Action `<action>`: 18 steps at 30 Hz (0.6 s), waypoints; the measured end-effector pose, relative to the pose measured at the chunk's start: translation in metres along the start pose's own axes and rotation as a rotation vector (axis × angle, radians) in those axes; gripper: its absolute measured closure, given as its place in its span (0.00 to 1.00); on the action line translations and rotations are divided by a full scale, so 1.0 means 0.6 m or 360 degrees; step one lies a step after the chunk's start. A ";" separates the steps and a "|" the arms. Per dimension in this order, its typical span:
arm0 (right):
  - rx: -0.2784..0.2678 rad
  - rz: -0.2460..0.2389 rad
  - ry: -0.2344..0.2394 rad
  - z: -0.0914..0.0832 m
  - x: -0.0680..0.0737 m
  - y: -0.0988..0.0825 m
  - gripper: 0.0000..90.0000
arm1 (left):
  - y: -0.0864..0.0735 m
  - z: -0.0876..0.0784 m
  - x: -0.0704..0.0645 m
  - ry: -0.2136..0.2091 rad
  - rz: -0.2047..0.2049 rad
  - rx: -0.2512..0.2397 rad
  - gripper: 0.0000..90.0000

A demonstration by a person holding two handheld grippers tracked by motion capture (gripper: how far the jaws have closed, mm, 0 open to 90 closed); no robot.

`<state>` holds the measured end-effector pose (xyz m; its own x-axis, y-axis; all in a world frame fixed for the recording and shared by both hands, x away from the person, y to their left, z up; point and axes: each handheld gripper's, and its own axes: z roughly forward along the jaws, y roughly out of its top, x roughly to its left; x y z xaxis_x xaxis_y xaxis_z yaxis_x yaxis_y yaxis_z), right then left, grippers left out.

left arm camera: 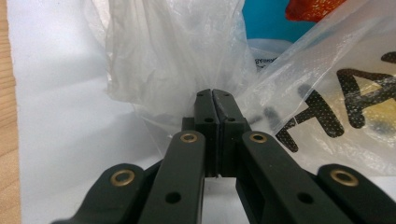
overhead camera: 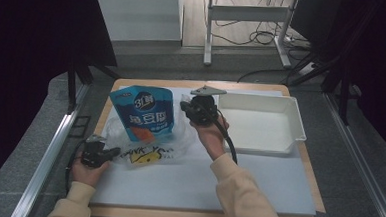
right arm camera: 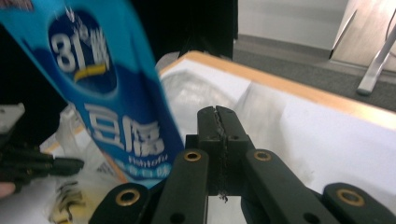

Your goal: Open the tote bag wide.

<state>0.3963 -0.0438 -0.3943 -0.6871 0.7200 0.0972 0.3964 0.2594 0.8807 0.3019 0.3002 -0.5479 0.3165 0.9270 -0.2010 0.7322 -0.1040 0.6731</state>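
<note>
At centre frame in the high view, my right hand-held gripper (overhead camera: 191,108), jaws clamped on its edge, holds the blue tofu pouch (overhead camera: 144,113) upright, long axis vertical, just left of itself; my left hand-held gripper (overhead camera: 112,152) pinches the clear plastic bag (overhead camera: 151,149) at lower left on the counter (overhead camera: 257,184).

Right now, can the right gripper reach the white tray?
Probably yes. The tray sits just beside the right gripper, open on top, with nothing between them. Its jaws are shut and point away, toward the pouch, so the hand would have to turn.
</note>
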 end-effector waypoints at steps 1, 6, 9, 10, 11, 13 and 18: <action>-0.0011 0.0003 -0.0003 -0.004 -0.003 0.006 0.98 | 0.000 0.000 -0.001 0.0001 0.0002 0.0001 1.00; -0.0041 0.0042 0.0023 -0.002 -0.018 0.027 0.98 | 0.000 0.000 -0.001 -0.0002 0.0000 -0.0001 1.00; 0.0012 0.0034 0.0040 0.015 -0.021 0.028 0.98 | 0.000 0.000 0.000 -0.0006 -0.0001 0.0000 1.00; 0.0041 0.0036 0.0049 0.021 -0.022 0.027 0.98 | 0.000 0.000 0.000 -0.0007 0.0000 0.0000 1.00; 0.0087 0.0053 0.0066 0.034 -0.024 0.021 0.98 | 0.000 0.000 0.000 -0.0008 0.0000 0.0001 1.00; 0.0138 0.0079 0.0082 0.054 -0.029 0.008 0.98 | 0.000 -0.001 0.000 -0.0010 0.0004 0.0007 1.00; 0.0205 0.0122 0.0055 0.088 -0.030 -0.025 0.98 | 0.000 -0.001 0.001 -0.0012 0.0000 0.0006 1.00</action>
<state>0.4349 -0.0266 -0.4337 -0.6715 0.7187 0.1801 0.5219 0.2863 0.8035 0.3018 0.3007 -0.5478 0.3212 0.9242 -0.2067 0.7345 -0.1053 0.6704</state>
